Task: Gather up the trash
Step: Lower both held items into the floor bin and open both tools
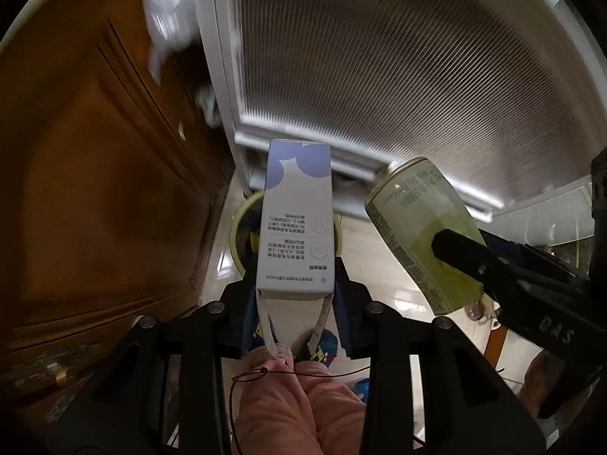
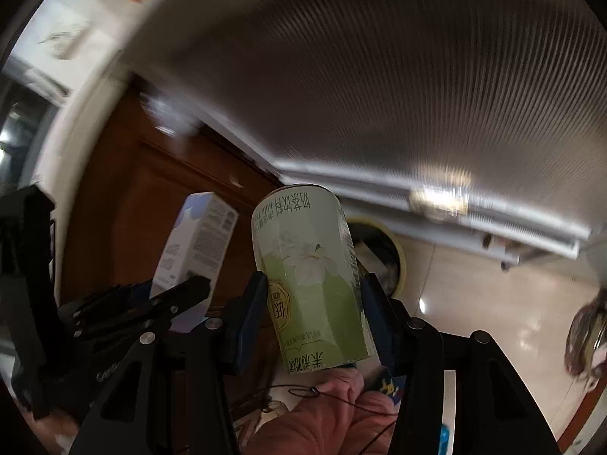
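Carton point(image 1: 294, 223) sits btwn the left gripper point(image 1: 296, 265) jaws, can point(image 2: 311, 284) btwn the right gripper point(image 2: 313, 295) jaws, side by side, carton to the left. Trash bin point(image 2: 396, 261) on the floor behind/below both, wooden cabinet point(image 1: 95, 189) off left.

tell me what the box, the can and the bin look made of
Box: thin printed cardboard, matte, going by its crisp folded edges and open end flaps. Can: probably metal with a printed green label, going by the smooth glossy round wall and rolled end rim, though a paper cup is possible. Bin: likely plastic, with a smooth yellowish rim, but it is partly hidden and blurred.
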`<state>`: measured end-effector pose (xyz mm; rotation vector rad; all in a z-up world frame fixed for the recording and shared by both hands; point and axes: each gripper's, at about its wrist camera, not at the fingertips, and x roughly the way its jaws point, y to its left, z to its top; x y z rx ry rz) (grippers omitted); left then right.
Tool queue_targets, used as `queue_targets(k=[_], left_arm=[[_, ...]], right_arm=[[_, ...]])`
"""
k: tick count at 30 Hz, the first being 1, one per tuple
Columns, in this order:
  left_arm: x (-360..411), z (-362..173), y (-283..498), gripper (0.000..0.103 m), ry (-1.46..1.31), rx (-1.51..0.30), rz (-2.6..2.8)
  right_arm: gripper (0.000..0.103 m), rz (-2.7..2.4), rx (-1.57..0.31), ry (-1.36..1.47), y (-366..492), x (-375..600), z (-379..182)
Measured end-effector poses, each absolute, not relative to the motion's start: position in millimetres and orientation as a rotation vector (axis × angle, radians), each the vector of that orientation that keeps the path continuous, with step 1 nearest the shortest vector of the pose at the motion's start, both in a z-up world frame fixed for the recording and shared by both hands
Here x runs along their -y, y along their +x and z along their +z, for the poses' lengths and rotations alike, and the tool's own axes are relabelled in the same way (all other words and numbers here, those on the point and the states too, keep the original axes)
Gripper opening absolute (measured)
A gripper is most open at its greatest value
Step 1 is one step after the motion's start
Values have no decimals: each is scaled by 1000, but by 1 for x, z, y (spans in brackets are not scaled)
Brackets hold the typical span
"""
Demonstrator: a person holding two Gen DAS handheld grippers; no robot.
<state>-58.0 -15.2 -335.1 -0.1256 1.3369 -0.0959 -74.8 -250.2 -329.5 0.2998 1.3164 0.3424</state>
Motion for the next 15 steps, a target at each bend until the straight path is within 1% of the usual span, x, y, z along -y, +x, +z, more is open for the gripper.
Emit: queue_targets(k=[4,8,12,15], left_arm=[[14,-405,-52,31,-153,-1375,-97],[15,-458,-34,31,-142,-1388,-83],[15,-509,-17,32,-119,-1410,-75],[13,-534,-10,32,-93,-1422,-67]], right_arm=[[52,288,-1379,318,-65,247,-403],[52,247,-1410,319,-55,236,-474],[55,215,-1422,314,-42,227,-525],[57,181,-1433,304,-23,224,-560]])
